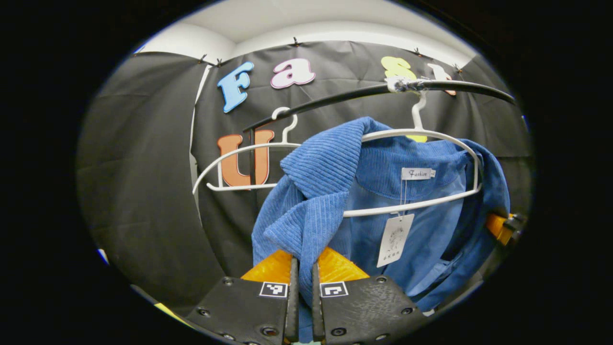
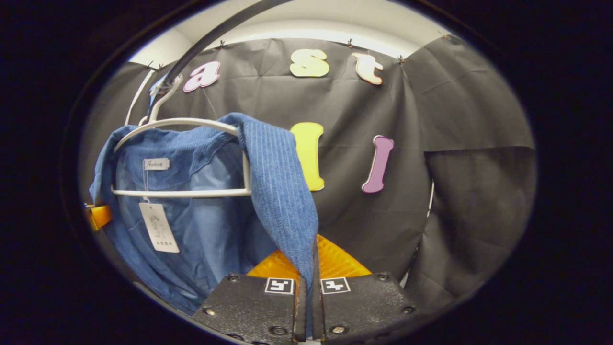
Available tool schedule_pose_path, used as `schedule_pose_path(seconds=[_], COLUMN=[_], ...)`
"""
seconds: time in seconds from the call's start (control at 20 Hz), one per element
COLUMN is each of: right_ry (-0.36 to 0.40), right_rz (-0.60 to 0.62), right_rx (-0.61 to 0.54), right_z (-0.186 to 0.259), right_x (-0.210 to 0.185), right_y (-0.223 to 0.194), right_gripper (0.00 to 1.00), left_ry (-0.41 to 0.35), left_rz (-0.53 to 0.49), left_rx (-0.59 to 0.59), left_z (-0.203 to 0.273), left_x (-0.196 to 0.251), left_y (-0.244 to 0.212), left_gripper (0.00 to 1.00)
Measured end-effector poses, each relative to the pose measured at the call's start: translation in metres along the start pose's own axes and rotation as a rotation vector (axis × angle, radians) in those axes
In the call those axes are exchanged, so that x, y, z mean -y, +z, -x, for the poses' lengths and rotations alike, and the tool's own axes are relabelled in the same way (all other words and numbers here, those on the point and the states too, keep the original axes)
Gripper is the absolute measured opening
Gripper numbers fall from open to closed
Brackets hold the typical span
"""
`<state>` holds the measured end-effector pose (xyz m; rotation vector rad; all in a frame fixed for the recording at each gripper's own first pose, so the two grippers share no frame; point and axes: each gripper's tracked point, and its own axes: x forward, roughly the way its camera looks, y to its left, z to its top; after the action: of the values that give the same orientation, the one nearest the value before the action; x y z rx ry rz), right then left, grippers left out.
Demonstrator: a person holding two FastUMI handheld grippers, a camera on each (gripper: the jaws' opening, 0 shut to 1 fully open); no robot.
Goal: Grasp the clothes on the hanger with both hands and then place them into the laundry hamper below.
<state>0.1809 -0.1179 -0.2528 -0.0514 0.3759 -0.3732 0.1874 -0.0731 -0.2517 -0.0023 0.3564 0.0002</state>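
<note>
A blue corduroy shirt [image 1: 407, 225] hangs on a white hanger [image 1: 421, 134] hooked over a dark rail [image 1: 335, 98]. My left gripper [image 1: 305, 268] is shut on the shirt's front edge, the cloth running down between its two fingers. In the right gripper view the same shirt [image 2: 201, 215] drapes over the white hanger [image 2: 182, 191], and my right gripper [image 2: 308, 273] is shut on the shirt's other front edge. A white tag [image 1: 395, 239] dangles inside the collar. The other gripper [image 1: 500, 225] peeks past the shirt's far side.
An empty white hanger [image 1: 239, 167] hangs on the rail to the left of the shirt. Black cloth walls [image 2: 455, 167] close in the booth on all sides. The dark rail [image 2: 206, 43] crosses overhead in the right gripper view.
</note>
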Motion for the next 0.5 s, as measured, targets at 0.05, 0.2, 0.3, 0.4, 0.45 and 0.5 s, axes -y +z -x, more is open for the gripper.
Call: schedule_pose_path(seconds=[0.05,0.2,0.3,0.4,0.45,0.5], right_ry=[-0.009,-0.036,-0.049,-0.052,-0.047,-0.054], right_rz=[-0.002,0.010,0.009,-0.007,-0.015,-0.016], right_rx=[0.003,0.028,0.047,0.060,0.063,0.052], right_z=[0.001,0.004,0.003,0.003,0.002,0.001], right_x=[0.004,0.016,0.024,0.031,0.033,0.036], right_y=[0.004,0.016,0.024,0.032,0.035,0.034], right_gripper=[0.07,0.08,0.08,0.07,0.08,0.07], left_ry=[-0.003,-0.019,-0.015,-0.010,-0.013,-0.018], left_rz=[0.000,0.001,-0.002,0.017,0.032,0.041], left_rx=[0.004,0.021,0.027,0.029,0.028,0.026], left_z=[0.004,0.014,0.019,0.024,0.026,0.023], left_x=[-0.005,-0.017,-0.029,-0.040,-0.045,-0.050], left_y=[0.004,0.024,0.037,0.046,0.050,0.052], left_gripper=[0.15,0.02,0.10,0.06,0.04,0.02])
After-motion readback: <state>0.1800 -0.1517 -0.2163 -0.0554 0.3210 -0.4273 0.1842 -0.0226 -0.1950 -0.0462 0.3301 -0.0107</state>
